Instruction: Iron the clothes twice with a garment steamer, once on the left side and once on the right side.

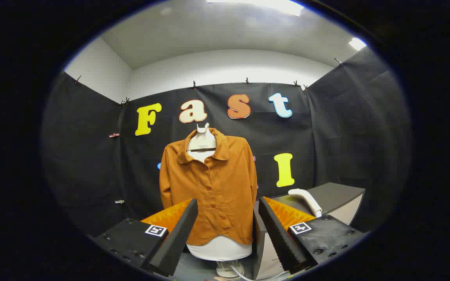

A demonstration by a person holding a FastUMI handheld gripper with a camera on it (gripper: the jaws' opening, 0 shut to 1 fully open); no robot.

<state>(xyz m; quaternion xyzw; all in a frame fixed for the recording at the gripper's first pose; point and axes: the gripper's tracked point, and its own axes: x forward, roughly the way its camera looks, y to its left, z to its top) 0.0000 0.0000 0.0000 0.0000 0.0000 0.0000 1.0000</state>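
While one shirt (213, 187) hangs buttoned on one pale dress form (202, 141), the tongs (228, 230) sit low in front of it with the two fingers spread wide, holding nothing and touching nothing. The shirt is a rust-orange, collared, long-sleeved piece with a single row of buttons down its front; its lower hem shows in the gap between the fingers, though well beyond them. Below the hem the form's white base (219, 249) bulges out, and under that a round stand foot with one pale cord (244, 275) running off beside it (where the cord ends cannot be made out).

One garment steamer (306, 200), white with a curved handle, lies on the top of the desk (338, 195), near the desk's front edge and just beyond the right finger's tip. That desk has a dark top and a light front face, and stands to the right of the dress form, close beside it but apart from the shirt. A second, paler box-like panel (266, 257) shows low down just inside the right finger; what it belongs to cannot be told.
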